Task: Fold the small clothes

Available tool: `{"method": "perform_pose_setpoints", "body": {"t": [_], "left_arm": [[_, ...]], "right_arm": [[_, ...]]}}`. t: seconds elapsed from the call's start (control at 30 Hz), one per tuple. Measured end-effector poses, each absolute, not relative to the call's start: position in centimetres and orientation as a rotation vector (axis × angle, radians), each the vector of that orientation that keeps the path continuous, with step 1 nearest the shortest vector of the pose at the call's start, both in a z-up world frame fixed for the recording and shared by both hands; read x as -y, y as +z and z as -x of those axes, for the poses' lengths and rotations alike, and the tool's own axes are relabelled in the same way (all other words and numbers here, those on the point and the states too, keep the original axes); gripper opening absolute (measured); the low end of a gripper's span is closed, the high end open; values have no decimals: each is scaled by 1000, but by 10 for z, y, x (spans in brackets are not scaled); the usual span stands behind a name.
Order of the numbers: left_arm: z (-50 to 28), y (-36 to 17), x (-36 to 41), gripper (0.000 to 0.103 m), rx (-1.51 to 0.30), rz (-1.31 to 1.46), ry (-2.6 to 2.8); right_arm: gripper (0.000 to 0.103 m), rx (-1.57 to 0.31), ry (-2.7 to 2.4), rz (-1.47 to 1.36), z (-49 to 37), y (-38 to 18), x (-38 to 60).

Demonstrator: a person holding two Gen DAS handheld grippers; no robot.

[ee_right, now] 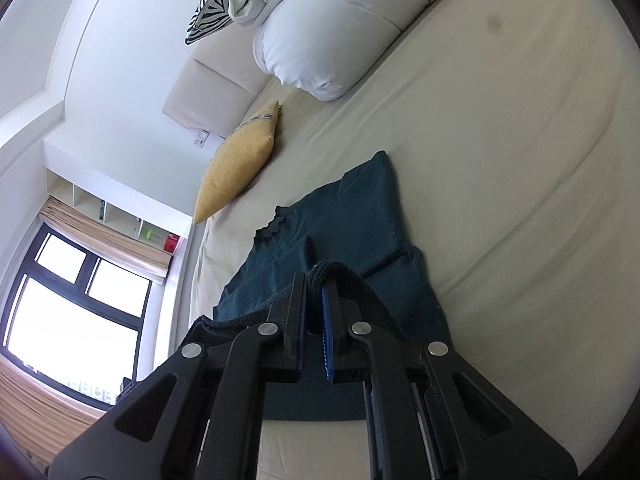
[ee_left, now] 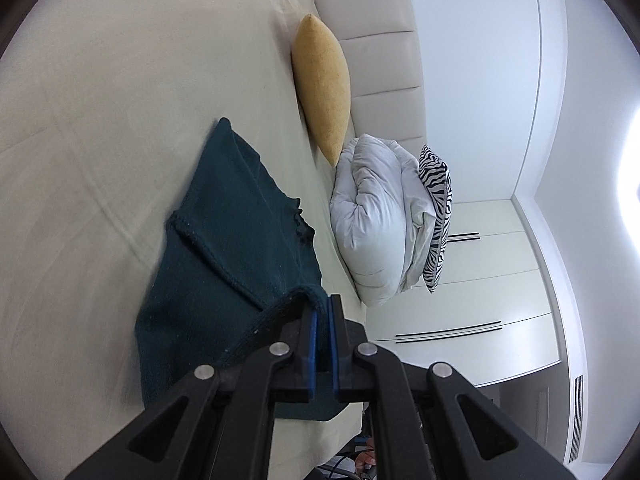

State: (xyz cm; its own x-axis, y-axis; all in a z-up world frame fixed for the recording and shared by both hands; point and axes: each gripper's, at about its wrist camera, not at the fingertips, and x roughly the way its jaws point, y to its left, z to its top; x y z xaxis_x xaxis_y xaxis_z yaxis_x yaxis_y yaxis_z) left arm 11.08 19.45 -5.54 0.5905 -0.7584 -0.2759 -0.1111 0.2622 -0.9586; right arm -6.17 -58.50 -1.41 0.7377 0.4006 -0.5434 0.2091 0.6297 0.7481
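A dark teal knitted top [ee_left: 224, 240] lies on the cream bed sheet [ee_left: 100, 120], partly lifted at its near edge. My left gripper [ee_left: 323, 304] is shut on the hem of the top, which drapes over its left finger. In the right wrist view the same teal top [ee_right: 352, 220] spreads ahead, its frilled neckline toward the pillows. My right gripper [ee_right: 316, 280] is shut on another part of the hem, which bunches over the fingertips. Both grippers hold the fabric a little above the bed.
A mustard cushion [ee_left: 322, 92], a folded white duvet [ee_left: 376, 220] and a zebra-print cushion [ee_left: 436, 216] stand against the padded headboard [ee_left: 380, 60]. White wardrobe doors [ee_left: 488, 280] are beyond the bed. A window with curtains [ee_right: 72, 300] shows in the right wrist view.
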Motion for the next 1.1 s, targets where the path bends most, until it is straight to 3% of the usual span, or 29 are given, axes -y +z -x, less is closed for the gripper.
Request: {"method": "perform_pose_setpoints", "body": {"t": [0.63, 1.1], "left_arm": [[-227, -68, -190, 5, -862, 1206, -429], [-293, -111, -178, 6, -921, 1183, -351]], "right_arm": [[6, -793, 70, -845, -105, -51, 594], [6, -855, 29, -901, -193, -110, 598]]}}
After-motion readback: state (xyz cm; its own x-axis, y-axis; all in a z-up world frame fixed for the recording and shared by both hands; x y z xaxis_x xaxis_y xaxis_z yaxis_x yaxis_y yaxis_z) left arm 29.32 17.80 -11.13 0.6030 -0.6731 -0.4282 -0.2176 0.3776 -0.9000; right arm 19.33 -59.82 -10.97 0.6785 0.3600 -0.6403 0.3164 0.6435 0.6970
